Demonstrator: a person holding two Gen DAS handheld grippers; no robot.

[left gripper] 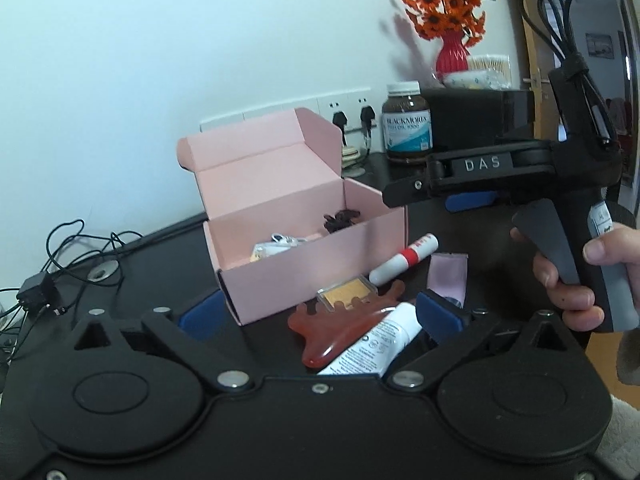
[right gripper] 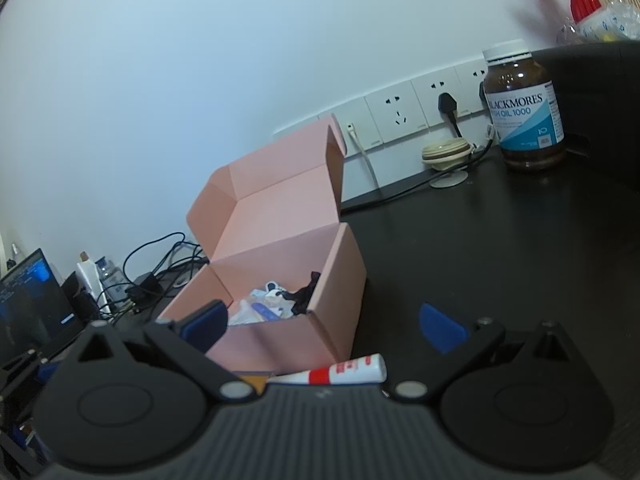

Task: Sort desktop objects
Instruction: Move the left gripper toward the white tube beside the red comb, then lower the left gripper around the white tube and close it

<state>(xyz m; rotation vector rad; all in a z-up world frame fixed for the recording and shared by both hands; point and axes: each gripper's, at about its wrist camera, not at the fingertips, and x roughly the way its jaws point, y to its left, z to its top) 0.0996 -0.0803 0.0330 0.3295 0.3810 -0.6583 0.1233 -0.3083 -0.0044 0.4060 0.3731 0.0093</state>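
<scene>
fingers: left gripper (left gripper: 316,314) spread, right gripper (right gripper: 326,322) spread | black desk (right gripper: 500,240) | pale wall (left gripper: 200,40)

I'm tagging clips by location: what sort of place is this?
Probably a home desk or side table: wall sockets with plugs, a fish-oil bottle, a vase of flowers, and small toiletries beside a pink box.

Place: a home desk corner is showing.
Evidence: a red vase of orange flowers (left gripper: 452,54) is standing by wall sockets (right gripper: 400,114), a supplement bottle (right gripper: 524,108), tangled cables (left gripper: 60,264) and a laptop (right gripper: 34,300).
</scene>
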